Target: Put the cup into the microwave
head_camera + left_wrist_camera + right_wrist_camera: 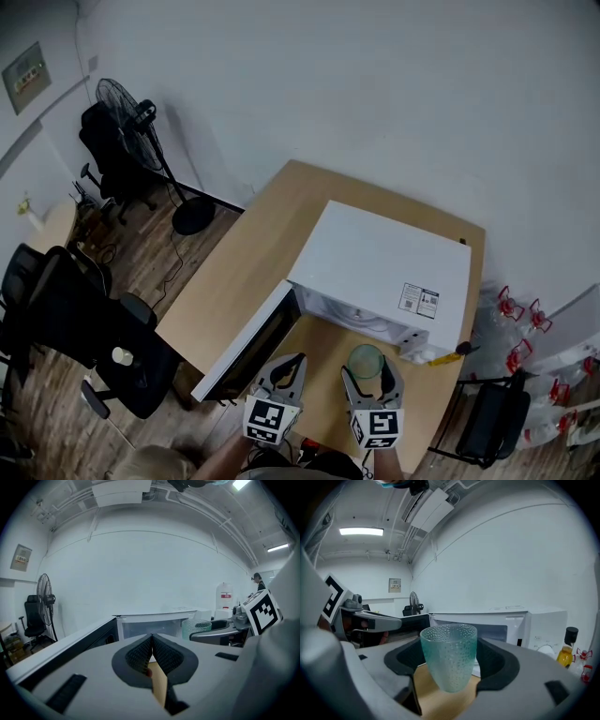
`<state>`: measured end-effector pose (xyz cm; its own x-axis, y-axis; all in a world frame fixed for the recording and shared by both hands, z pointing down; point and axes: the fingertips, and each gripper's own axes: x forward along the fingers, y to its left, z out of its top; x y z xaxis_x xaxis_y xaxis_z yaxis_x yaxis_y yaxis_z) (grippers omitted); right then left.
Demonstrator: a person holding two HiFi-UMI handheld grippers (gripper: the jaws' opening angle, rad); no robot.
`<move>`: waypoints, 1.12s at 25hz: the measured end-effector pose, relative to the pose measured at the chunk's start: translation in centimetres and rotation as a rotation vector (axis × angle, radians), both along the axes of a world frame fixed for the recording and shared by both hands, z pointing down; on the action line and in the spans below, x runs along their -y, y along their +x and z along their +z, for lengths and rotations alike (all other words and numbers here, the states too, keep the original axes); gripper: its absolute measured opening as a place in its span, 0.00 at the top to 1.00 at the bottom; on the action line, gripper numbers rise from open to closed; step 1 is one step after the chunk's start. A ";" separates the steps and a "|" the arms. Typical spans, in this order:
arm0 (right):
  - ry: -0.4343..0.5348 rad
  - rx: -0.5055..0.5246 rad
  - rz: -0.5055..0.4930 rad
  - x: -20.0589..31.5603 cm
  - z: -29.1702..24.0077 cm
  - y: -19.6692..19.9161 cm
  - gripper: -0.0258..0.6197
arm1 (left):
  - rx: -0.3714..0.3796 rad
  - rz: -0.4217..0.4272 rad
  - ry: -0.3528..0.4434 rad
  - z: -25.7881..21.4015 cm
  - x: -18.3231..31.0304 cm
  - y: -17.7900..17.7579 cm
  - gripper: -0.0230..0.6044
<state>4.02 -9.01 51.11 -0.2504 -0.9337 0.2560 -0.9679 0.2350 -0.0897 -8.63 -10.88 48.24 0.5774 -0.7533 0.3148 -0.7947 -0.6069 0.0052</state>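
Note:
A pale green dimpled glass cup (449, 656) hangs upright just above the table, and my right gripper (450, 665) is shut on it. In the head view the cup (366, 359) is in front of the white microwave (384, 258), near its open cavity. The microwave's door (251, 345) is swung wide open to the left. My left gripper (287, 367) hovers beside that door, left of the cup. Its pads (161, 656) are pressed together with nothing between them. From the left gripper view the cup (202, 629) shows at the right, in front of the microwave (150, 623).
The microwave stands on a light wooden table (244, 262) against a white wall. A small yellow bottle (441, 358) stands by the microwave's right front corner. A standing fan (131, 108) and black office chairs (75, 319) are on the floor at left, water jugs (516, 328) at right.

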 end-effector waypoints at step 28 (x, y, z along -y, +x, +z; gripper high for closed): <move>-0.080 0.010 -0.031 12.1 7.3 1.2 0.41 | 0.020 -0.037 -0.129 7.1 8.9 1.8 0.93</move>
<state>5.17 -21.11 58.46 -0.2815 -0.9024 0.3263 -0.9593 0.2562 -0.1191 -6.81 -19.82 55.32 0.5421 -0.7269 0.4216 -0.8175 -0.5722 0.0647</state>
